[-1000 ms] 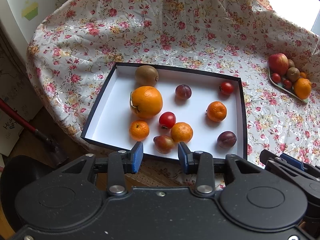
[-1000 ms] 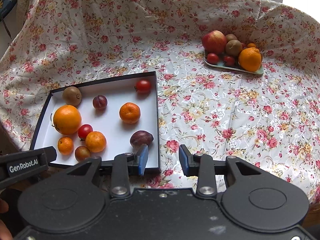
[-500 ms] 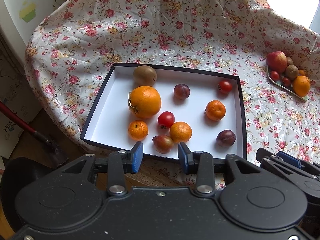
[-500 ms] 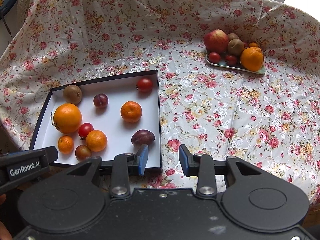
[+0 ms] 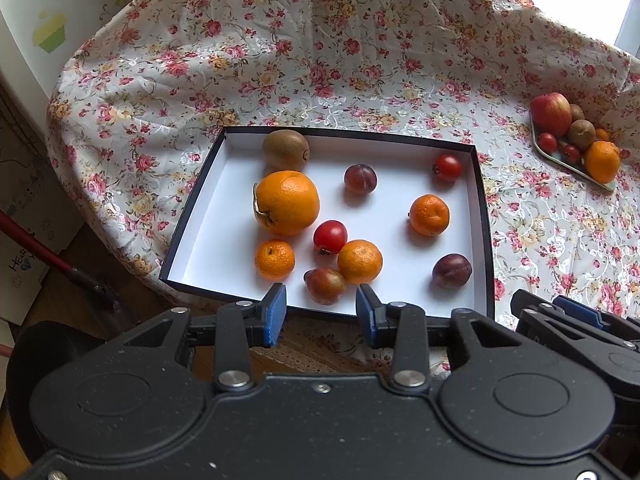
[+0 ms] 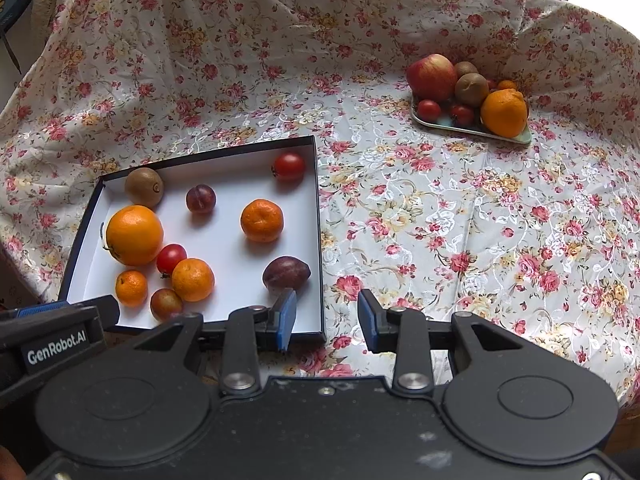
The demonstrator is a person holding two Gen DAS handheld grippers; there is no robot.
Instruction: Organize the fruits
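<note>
One shallow box [image 5: 482, 216], in it one kiwi [image 5: 286, 150], one large orange [image 5: 287, 203], three mandarins [image 5: 429, 215], two tomatoes [image 5: 330, 236], three plums [image 5: 452, 271], one plate [image 6: 474, 130] of piled fruit, two grippers [image 5: 321, 314].

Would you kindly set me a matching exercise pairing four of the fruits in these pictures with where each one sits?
Things:
1. kiwi
2. apple
3. dark plum
4. cherry tomato

Places:
A. box, near right corner
B. on the small plate
C. box, far right corner
D. box, far left corner

Pairs: 1-D, 2-B, 3-A, 4-C
</note>
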